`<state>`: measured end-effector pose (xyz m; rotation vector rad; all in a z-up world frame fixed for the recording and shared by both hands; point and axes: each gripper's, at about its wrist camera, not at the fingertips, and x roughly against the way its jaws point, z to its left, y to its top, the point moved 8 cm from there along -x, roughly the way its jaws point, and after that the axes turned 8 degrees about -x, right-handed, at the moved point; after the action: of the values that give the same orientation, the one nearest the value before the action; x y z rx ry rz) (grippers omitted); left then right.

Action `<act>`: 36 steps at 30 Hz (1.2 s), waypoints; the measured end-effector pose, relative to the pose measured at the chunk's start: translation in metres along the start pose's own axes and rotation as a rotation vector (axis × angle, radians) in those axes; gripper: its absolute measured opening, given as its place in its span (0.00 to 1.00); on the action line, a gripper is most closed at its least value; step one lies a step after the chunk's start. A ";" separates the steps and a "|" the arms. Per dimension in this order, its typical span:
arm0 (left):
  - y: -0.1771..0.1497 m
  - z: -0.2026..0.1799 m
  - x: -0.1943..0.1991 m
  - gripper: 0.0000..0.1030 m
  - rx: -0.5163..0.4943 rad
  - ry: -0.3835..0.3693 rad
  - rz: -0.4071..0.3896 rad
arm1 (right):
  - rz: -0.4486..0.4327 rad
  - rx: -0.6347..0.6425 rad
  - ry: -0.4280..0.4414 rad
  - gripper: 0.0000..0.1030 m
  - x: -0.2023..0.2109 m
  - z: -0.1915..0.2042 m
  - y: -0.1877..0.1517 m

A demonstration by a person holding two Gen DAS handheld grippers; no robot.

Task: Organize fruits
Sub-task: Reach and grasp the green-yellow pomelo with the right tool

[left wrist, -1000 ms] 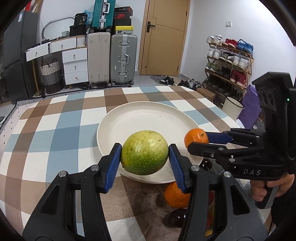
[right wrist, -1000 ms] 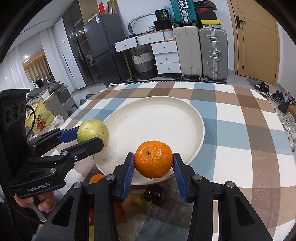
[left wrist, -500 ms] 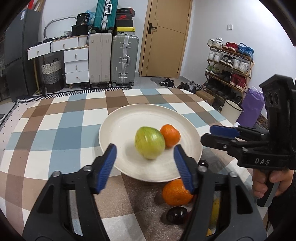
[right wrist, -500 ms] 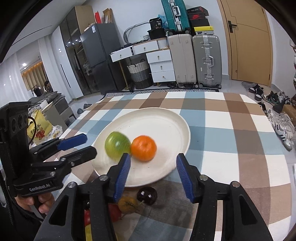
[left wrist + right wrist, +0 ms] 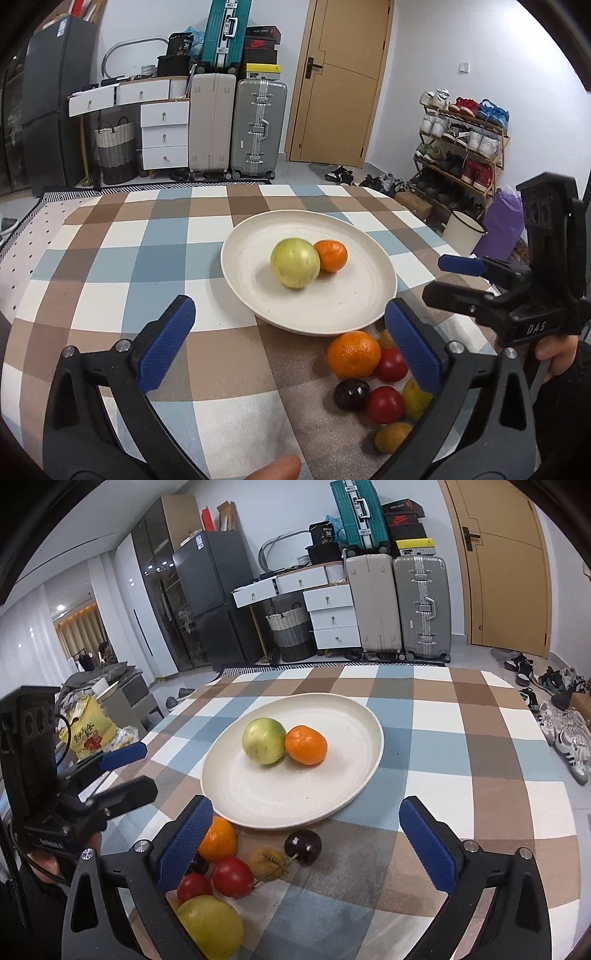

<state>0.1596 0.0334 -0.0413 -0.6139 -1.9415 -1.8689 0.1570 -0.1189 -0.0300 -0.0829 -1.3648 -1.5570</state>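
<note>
A cream plate [image 5: 332,314] [image 5: 258,797] holds a green-yellow fruit [image 5: 294,262] [image 5: 263,740] touching a small orange [image 5: 331,256] [image 5: 306,745]. My left gripper [image 5: 290,343] is open and empty, back from the plate's near rim. My right gripper [image 5: 308,840] is open and empty, also short of the plate; it shows from the side in the left wrist view [image 5: 458,278]. Loose fruit lies in front of the plate: an orange [image 5: 353,353] [image 5: 219,839], a dark plum [image 5: 351,394] [image 5: 303,847], red tomatoes [image 5: 384,404] [image 5: 232,877] and yellow fruits [image 5: 392,436] [image 5: 210,925].
The table has a checked cloth [image 5: 155,258] [image 5: 461,760]. Behind stand suitcases [image 5: 236,125], white drawers [image 5: 164,134] and a door [image 5: 340,81]. A shoe rack [image 5: 461,140] is to the right, a fridge [image 5: 207,598] to the left. The left gripper shows in the right wrist view [image 5: 122,771].
Both grippers opened, letting the green fruit and the small orange go onto the plate, then drew back toward me. The two fruits now rest side by side.
</note>
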 end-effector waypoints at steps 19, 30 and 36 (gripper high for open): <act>-0.033 -0.023 0.034 0.99 -0.027 -0.021 0.035 | 0.037 0.002 -0.038 1.00 0.029 0.006 -0.030; -0.054 -0.029 0.052 0.99 -0.010 -0.009 0.057 | 0.072 0.019 -0.055 1.00 0.045 0.017 -0.058; -0.065 -0.037 0.058 0.99 -0.039 0.018 0.075 | 0.082 0.021 -0.065 1.00 0.051 0.020 -0.068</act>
<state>0.0743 -0.0025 -0.0618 -0.6697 -1.8487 -1.8641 0.0742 -0.1459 -0.0386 -0.1752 -1.4110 -1.4826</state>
